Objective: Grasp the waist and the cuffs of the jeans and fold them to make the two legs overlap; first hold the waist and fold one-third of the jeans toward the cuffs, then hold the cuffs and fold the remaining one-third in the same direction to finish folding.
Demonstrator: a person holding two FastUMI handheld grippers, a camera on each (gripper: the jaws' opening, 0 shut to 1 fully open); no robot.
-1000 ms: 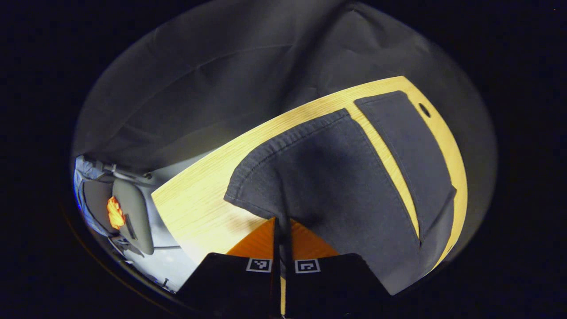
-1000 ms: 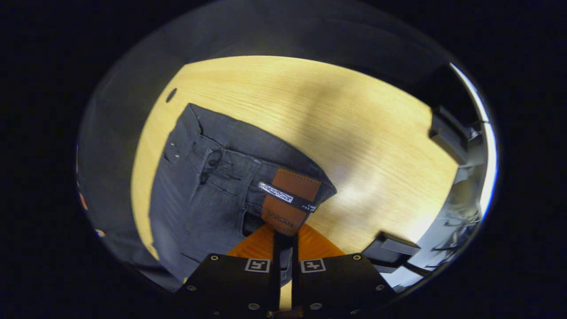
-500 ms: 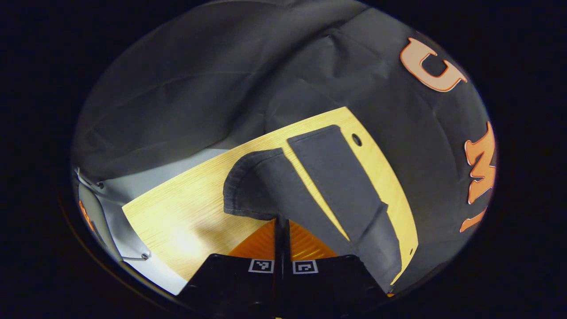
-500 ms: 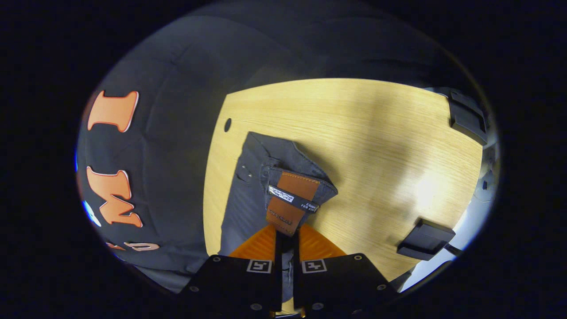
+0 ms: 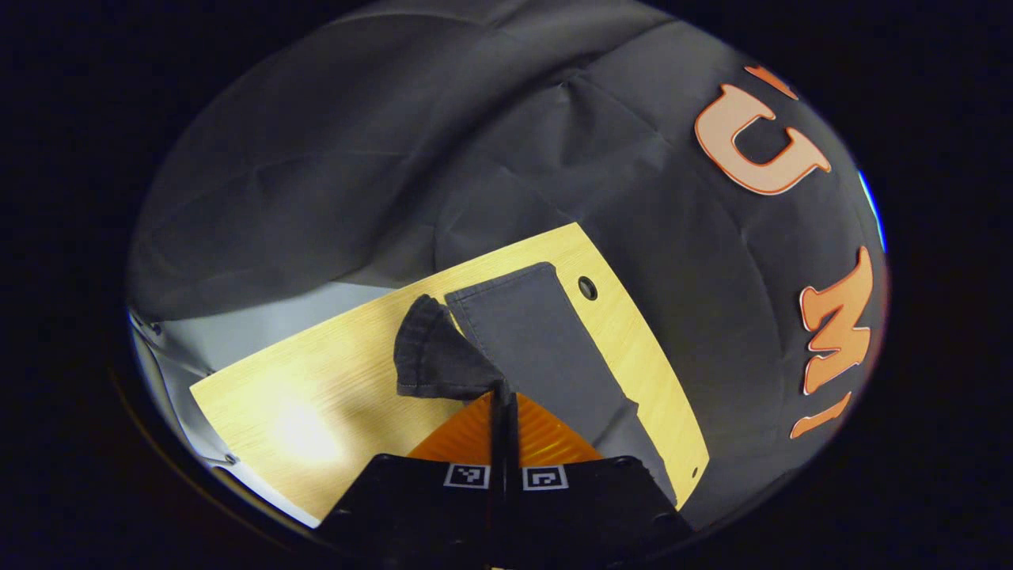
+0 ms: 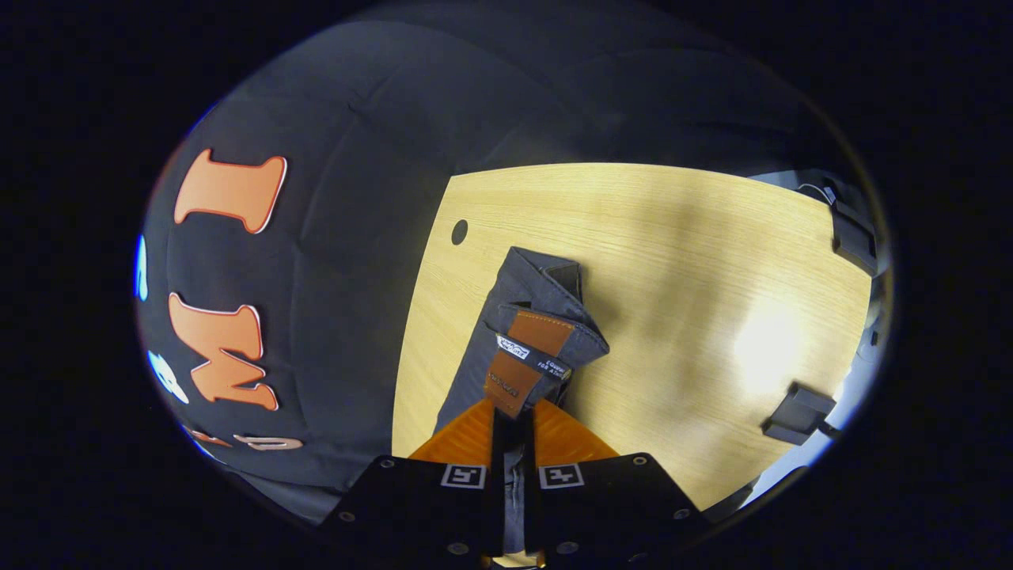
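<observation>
Both grippers are up over the wooden bench (image 6: 673, 261). The left gripper (image 5: 503, 400) has its jaws clamped on a cuff (image 5: 431, 360) of the dark jeans (image 5: 538, 348); the right gripper (image 6: 512, 419) has pinched the waist (image 6: 546, 336) by the leather patch (image 6: 522, 356), and the other leg lies flat below.

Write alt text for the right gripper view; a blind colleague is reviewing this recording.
The right hand-held gripper is shut on the waist of dark jeans, lifting the brown leather patch above a light wooden table. The rest of the jeans trails down to the tabletop.
</observation>
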